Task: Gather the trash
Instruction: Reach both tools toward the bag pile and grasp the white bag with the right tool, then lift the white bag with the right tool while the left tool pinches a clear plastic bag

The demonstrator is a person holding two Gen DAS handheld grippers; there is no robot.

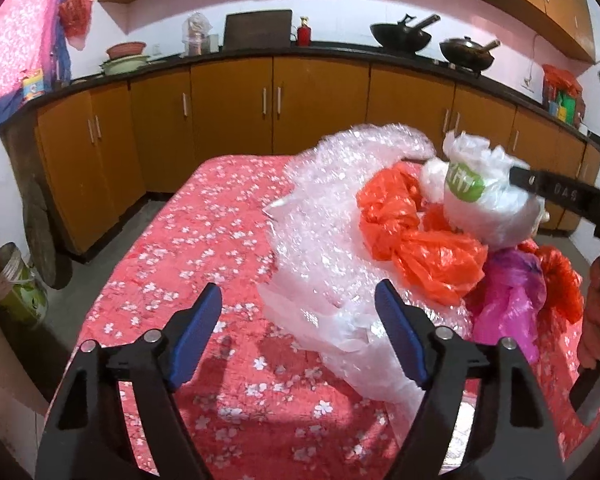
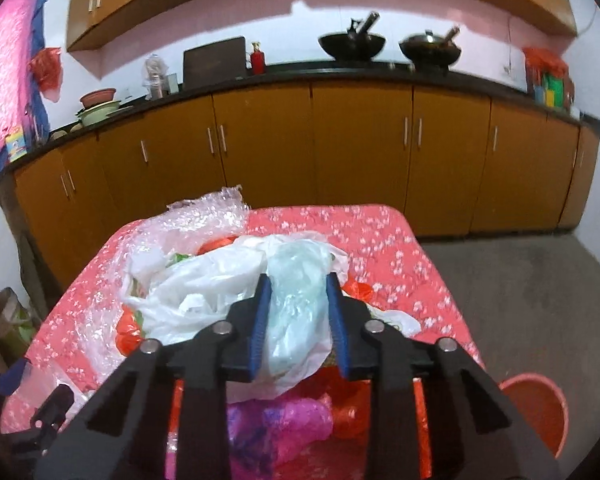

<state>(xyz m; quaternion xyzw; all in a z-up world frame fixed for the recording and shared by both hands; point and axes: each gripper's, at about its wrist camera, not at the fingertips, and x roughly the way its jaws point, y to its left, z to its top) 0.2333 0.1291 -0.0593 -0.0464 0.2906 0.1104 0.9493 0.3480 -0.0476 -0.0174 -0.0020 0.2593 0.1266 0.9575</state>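
The right gripper (image 2: pixel 296 280) is squeezed on a white bag (image 2: pixel 236 280) lifted above the worktop (image 1: pixel 172 240), the left gripper (image 1: pixel 298 300) hangs wide apart, and the thin, slippery bag could slide out and fall.

Red bucket (image 2: pixel 534 410) cut off by the frame edge; pink bag (image 2: pixel 276 420) half-hidden.

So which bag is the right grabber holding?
Look at the red flowery table and the heap of plastic rubbish on it. The right gripper is shut on the white bag on top; its neighbours are orange or pink, and it alone has a green label.
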